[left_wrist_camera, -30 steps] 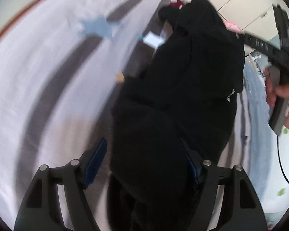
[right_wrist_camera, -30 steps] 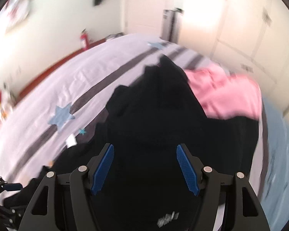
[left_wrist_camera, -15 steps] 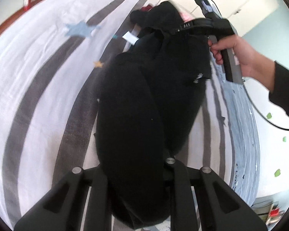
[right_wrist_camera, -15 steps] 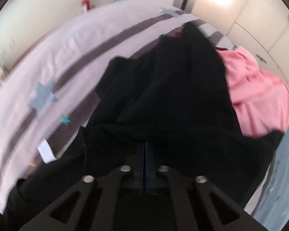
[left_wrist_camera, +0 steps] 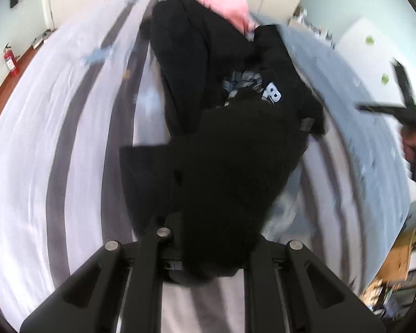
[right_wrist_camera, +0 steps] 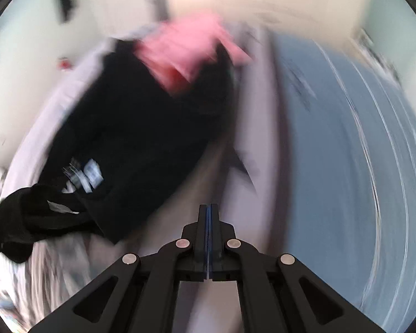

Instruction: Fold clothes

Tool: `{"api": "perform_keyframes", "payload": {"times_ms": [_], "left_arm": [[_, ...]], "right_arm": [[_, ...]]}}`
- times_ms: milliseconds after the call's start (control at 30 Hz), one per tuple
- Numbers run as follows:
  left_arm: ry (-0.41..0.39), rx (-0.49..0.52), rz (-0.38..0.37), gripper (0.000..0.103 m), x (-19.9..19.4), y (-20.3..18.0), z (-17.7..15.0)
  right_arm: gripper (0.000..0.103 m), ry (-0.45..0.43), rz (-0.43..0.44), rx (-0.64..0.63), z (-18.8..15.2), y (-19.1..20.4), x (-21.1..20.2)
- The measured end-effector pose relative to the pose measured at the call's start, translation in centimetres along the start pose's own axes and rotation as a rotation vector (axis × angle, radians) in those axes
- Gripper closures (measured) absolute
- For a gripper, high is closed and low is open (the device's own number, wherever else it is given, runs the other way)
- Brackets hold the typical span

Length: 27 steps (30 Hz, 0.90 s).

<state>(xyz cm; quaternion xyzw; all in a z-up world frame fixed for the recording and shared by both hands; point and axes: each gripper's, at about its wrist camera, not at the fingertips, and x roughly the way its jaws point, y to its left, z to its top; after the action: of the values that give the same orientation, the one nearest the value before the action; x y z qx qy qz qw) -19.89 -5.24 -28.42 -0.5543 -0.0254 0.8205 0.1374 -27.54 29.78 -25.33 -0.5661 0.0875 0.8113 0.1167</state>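
Both views are daylit and bright, with a blown-out white glare at the top of the right wrist view. That view is heavily motion-smeared: the pink garment (right_wrist_camera: 185,47) and blue bedding (right_wrist_camera: 332,138) streak into arcs. The left wrist view blurs less; the black garment (left_wrist_camera: 222,144) reads as a featureless dark mass. Fisheye bending curves the striped sheet (left_wrist_camera: 55,138), and black vignette rims both frames.

A black garment (left_wrist_camera: 222,149) with a white chest print lies crumpled on the striped bed (left_wrist_camera: 69,138), a pink garment (left_wrist_camera: 230,8) behind it.
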Motion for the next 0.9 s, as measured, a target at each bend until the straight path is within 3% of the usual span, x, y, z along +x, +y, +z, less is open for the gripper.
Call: {"api": "perform_keyframes", "payload": {"times_ms": [133, 200, 300, 367, 400, 433, 567, 767, 900], "left_arm": [[0.004, -0.006, 0.041, 0.084, 0.1, -0.8, -2.2], [-0.004, -0.030, 0.062, 0.079, 0.1, -0.5, -1.6], [-0.005, -0.060, 0.100, 0.065, -0.4, -0.6, -1.9], [0.022, -0.078, 0.122, 0.043, 0.2, -0.5, -3.1], [0.026, -0.088, 0.125, 0.041, 0.1, -0.6, -3.9], [0.027, -0.097, 0.121, 0.041, -0.2, -1.0, -4.7], [0.036, -0.148, 0.105, 0.041, -0.7, -1.6, -6.5], [-0.078, -0.362, 0.081, 0.040, 0.1, -0.4, -2.9], [-0.111, -0.357, 0.102, 0.036, 2.4, -0.8, 0.2]], "right_arm": [[0.103, 0.117, -0.005, 0.116, -9.1, -3.6, 1.1], [0.103, 0.126, 0.019, 0.124, -10.9, -3.0, 2.0], [0.097, 0.081, 0.098, 0.132, -10.0, -0.8, 3.6], [0.082, 0.050, 0.149, 0.130, -8.4, 0.5, 4.5], [0.070, 0.034, 0.166, 0.126, -7.4, 1.3, 5.0], [0.065, 0.019, 0.180, 0.123, -6.2, 2.2, 5.5], [0.064, -0.026, 0.223, 0.104, -2.2, 4.8, 7.5], [0.059, 0.014, 0.187, 0.073, 1.3, 6.2, 11.1], [0.059, 0.067, 0.141, 0.058, 2.8, 6.6, 13.6]]}}
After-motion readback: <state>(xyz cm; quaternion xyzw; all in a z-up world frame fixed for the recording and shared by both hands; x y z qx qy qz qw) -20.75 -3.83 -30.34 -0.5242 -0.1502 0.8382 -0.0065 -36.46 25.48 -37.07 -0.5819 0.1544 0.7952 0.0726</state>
